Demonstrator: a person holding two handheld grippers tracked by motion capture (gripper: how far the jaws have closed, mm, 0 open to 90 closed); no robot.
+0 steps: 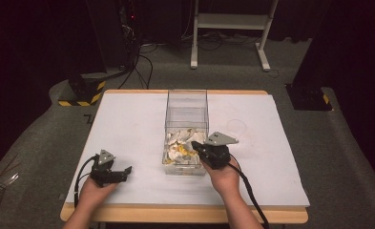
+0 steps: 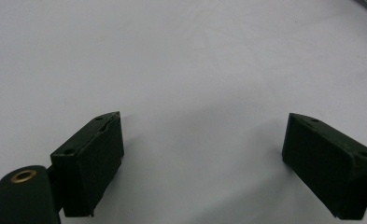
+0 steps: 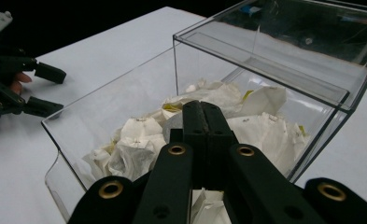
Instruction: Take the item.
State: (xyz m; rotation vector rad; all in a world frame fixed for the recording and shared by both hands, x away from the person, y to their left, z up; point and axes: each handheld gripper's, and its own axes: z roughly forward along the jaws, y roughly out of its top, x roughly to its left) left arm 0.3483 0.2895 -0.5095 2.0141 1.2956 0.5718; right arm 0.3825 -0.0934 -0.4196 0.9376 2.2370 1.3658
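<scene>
- The right gripper [image 1: 200, 147], its black jaws pressed flat together with nothing visible between them, hangs over the near end of a clear box [image 1: 186, 98], tips pointing down toward the crumpled paper [image 1: 181, 145] heaped inside.
- From the right gripper's own view, the closed jaws sit just above the crumpled paper [image 3: 139, 144], not clearly touching it; whether a scrap is pinched below the tips cannot be told.
- The paper wads are white, creased and lumpy, some with yellow streaks, and they lie in the near half of the clear box [image 3: 209, 56]; the far half looks bare.
- The box is a long, straight-walled container of glassy transparent plastic, its near part open at the top, with a flat clear panel over its far part.
- The left gripper [image 1: 123, 172] rests to the left of the box, low over the table [image 1: 128, 119], jaws spread wide and empty; its own view shows the left gripper [image 2: 202, 163] over plain matte white surface.
- Judging by the scene, the collecting looks largely done: the paper is gathered in the box and none lies loose on the white table around it. What seems left is to draw the right gripper clear of the box.
- The table is a smooth white sheet over a pale wooden edge.
</scene>
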